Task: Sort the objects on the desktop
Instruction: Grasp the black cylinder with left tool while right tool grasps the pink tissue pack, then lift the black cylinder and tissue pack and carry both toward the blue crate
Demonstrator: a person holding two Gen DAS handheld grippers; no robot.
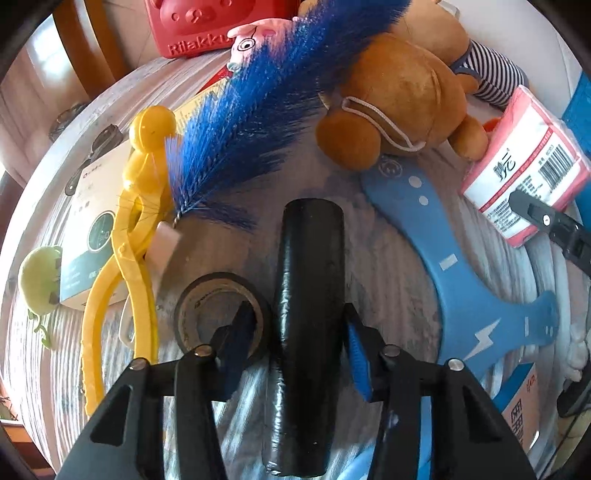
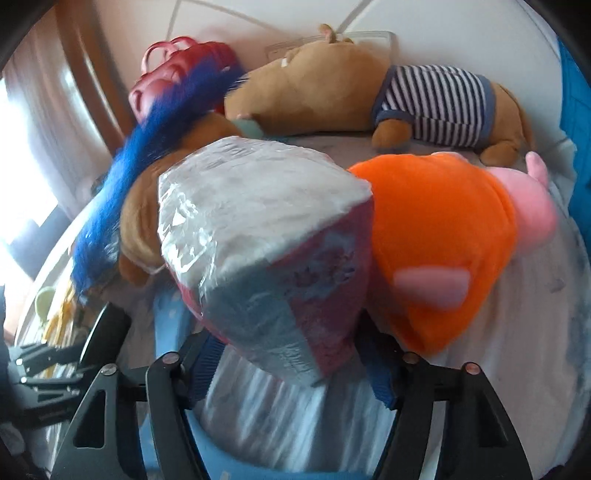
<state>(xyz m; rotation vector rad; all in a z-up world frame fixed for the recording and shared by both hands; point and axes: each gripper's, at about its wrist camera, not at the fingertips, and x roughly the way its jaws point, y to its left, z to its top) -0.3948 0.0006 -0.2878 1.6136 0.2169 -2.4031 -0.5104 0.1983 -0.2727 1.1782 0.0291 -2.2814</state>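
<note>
In the left wrist view we see the left gripper point(image 1: 301, 332) with its fingers clenched on a black cylinder point(image 1: 308, 332), which stands lengthwise between them and runs forward over the round pale bench point(image 1: 388, 266). Just left of the cylinder a roll of black tape point(image 1: 218, 314) lies flat on the bench, partly behind one finger. Further left lie yellow plastic tongs point(image 1: 125, 240), resting over a white and green box point(image 1: 92, 236), with a small green plush point(image 1: 38, 280) at the bench edge. A blue feather duster point(image 1: 251, 122) slants from the tongs up toward the far side, beside a brown plush bear point(image 1: 399, 99). A curved blue board point(image 1: 461, 280) with a lightning mark lies to the right, and beyond it a pink tissue pack point(image 1: 524, 162) is held by the fingertips of the other gripper. A red box point(image 1: 199, 26) stands at the back. In the right wrist view the right gripper point(image 2: 291, 358) has its fingers clamped on that tissue pack point(image 2: 266, 258), raised above the bench and tilted, its clear wrap toward us. Just right of it lies an orange and pink plush point(image 2: 450, 243); behind it a plush in a striped shirt point(image 2: 369, 96) lies on its side, well apart from the pack.
</note>
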